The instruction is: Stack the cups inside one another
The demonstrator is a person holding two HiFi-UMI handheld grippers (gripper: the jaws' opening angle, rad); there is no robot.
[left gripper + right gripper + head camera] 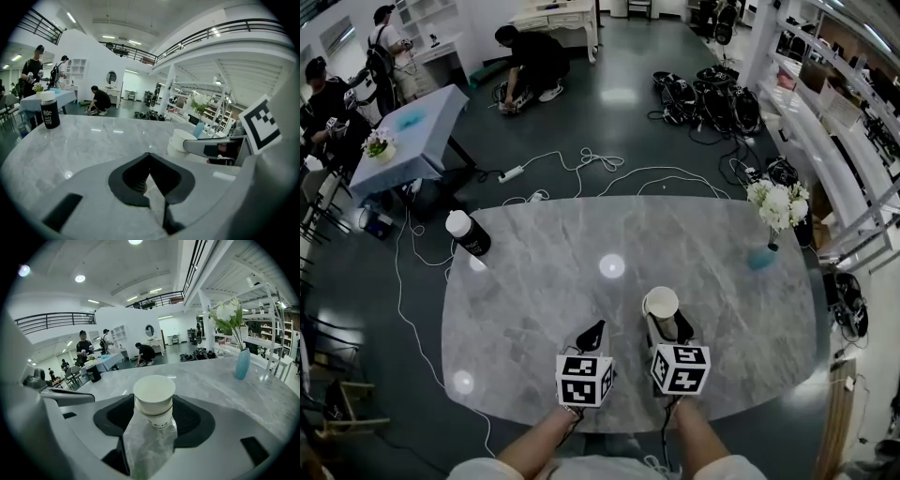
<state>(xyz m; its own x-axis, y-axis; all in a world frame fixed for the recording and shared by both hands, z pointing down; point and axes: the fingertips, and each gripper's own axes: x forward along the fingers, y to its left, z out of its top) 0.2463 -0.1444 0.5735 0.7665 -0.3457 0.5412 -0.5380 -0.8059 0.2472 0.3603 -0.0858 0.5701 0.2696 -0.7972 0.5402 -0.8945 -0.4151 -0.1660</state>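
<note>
A stack of white paper cups (pixel 661 303), nested one in another, stands upright on the grey marble table (pixel 544 281) near its front middle. My right gripper (pixel 667 324) reaches it from the near side. In the right gripper view the stacked cups (pixel 154 401) sit between the two black jaws, which press on both sides; my right gripper (pixel 155 417) is shut on them. My left gripper (pixel 592 334) rests just left of the cups, its jaws closed together with nothing between. In the left gripper view the left gripper (pixel 150 157) is shut, and the cups (pixel 180 139) show to the right.
A black bottle with a white cap (pixel 467 232) stands at the table's far left. A blue vase of white flowers (pixel 764 255) stands at the far right edge. Cables (pixel 581 164) lie on the floor beyond the table, where several people work.
</note>
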